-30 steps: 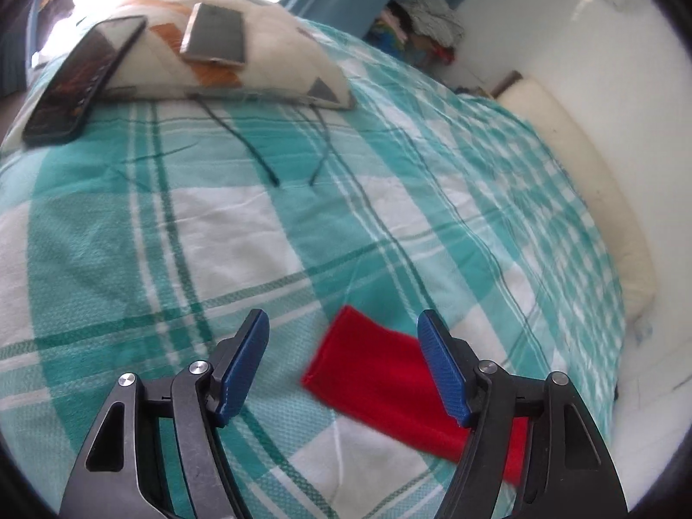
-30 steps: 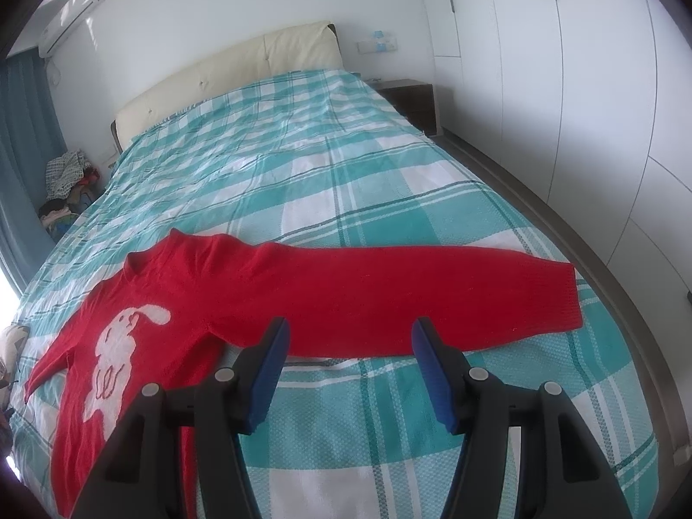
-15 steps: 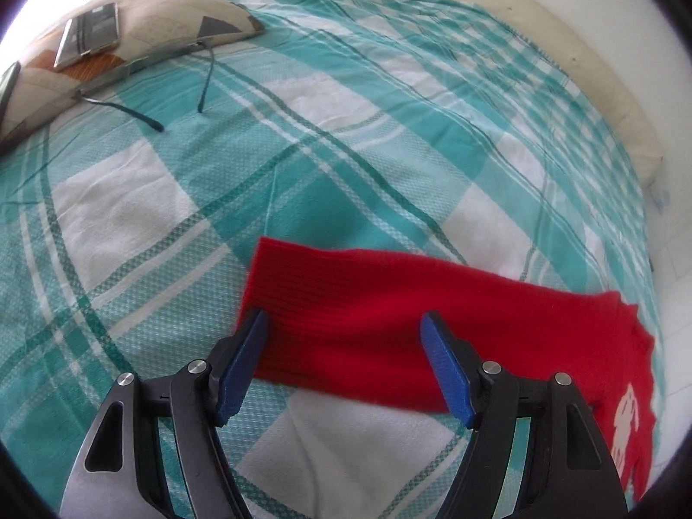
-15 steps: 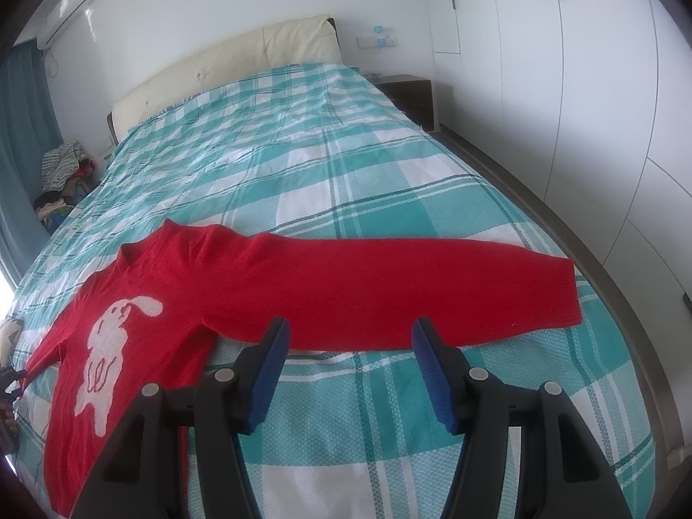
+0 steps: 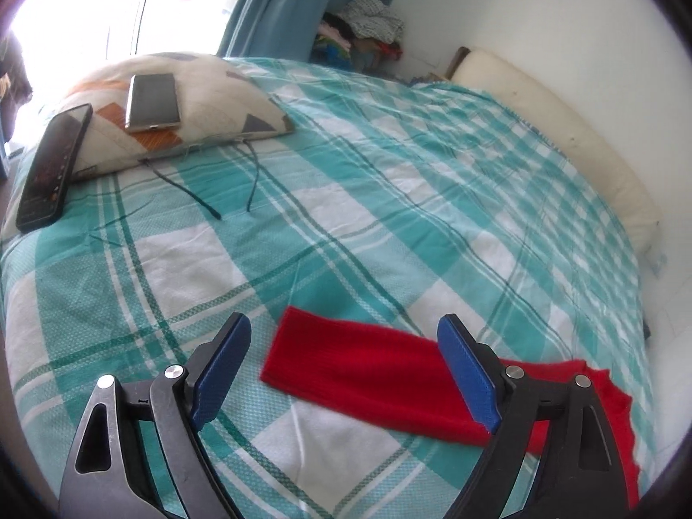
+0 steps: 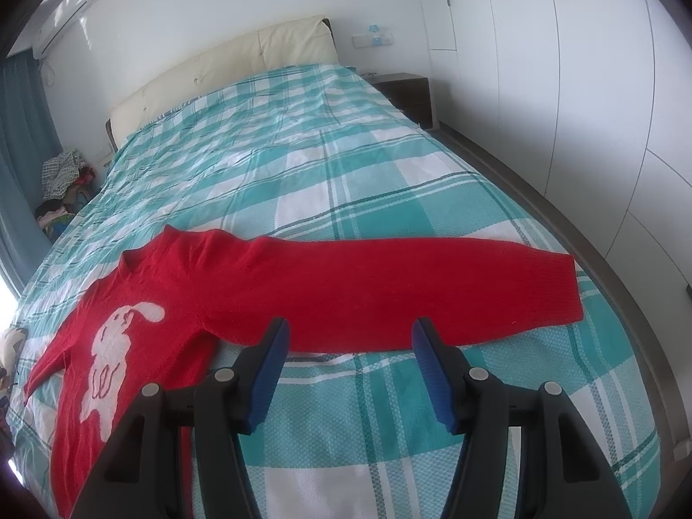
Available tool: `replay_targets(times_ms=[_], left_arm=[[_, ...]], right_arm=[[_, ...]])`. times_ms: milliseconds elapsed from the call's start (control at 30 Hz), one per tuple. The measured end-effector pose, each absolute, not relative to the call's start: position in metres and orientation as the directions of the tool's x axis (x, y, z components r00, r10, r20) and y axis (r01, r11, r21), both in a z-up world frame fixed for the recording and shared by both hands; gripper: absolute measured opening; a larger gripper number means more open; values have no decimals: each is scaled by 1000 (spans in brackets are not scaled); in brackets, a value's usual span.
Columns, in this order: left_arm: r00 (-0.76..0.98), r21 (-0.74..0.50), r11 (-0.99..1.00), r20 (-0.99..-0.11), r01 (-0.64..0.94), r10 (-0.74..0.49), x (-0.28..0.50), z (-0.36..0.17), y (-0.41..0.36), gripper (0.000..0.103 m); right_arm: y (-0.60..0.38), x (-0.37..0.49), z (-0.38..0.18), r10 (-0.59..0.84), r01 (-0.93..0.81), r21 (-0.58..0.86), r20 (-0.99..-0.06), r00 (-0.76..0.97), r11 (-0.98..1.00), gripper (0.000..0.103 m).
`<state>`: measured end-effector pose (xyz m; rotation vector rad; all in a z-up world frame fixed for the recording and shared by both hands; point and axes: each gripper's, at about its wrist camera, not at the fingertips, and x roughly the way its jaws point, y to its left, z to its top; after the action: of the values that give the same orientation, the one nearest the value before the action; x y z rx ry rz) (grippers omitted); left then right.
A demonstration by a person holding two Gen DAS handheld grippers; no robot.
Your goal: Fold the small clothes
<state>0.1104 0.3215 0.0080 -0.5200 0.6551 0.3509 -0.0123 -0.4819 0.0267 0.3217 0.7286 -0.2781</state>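
The red sweater (image 6: 181,302) lies flat on the bed (image 6: 346,164), sleeves spread for folding. The left tongs (image 5: 344,372) are opening above a cuff; the right tongs (image 6: 348,367) hover open, empty.

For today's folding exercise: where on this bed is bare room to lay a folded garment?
Free: the checked bedspread between the red sweater and the headboard; also beyond the left sleeve. Crowded: the pillow bearing two phones.
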Motion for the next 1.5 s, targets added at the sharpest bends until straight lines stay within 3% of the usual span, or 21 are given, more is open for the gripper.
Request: replay_targets(times_ms=[300, 467, 667, 833, 1000, 1167, 1367, 1433, 1467, 1500], left_arm=[[788, -325, 913, -616, -246, -7, 121, 21, 233, 95], [788, -275, 942, -615, -191, -20, 123, 23, 212, 95], [785, -326, 910, -620, -257, 0, 120, 23, 226, 95], [784, -334, 898, -620, -288, 21, 116, 22, 233, 95], [773, -323, 896, -634, -305, 35, 118, 19, 233, 95], [769, -305, 901, -637, -308, 47, 118, 18, 232, 95], [760, -281, 906, -646, -318, 66, 120, 15, 231, 95], [756, -273, 907, -651, -321, 71, 121, 14, 230, 95], [754, -272, 907, -653, -322, 72, 121, 13, 229, 95], [753, -271, 907, -653, -322, 72, 121, 13, 229, 95]], right_arm=[[-506, -18, 25, -120, 405, 273, -684, 720, 873, 59], [-573, -44, 18, -91, 502, 517, -628, 773, 694, 59], [-646, -82, -15, -57, 545, 741, -572, 818, 392, 59], [-649, -90, -32, -14, 516, 810, -533, 846, 278, 59], [-662, -85, -60, -6, 570, 800, -579, 815, 188, 59], [-681, -67, -63, 12, 505, 833, -521, 854, 225, 58], [-686, -49, -72, 47, 500, 829, -526, 849, 251, 54], [-683, -41, -73, 56, 540, 785, -580, 812, 302, 28], [-681, -39, -72, 39, 572, 753, -615, 788, 324, 5], [-676, -39, -64, 7, 584, 736, -623, 782, 343, 4]])
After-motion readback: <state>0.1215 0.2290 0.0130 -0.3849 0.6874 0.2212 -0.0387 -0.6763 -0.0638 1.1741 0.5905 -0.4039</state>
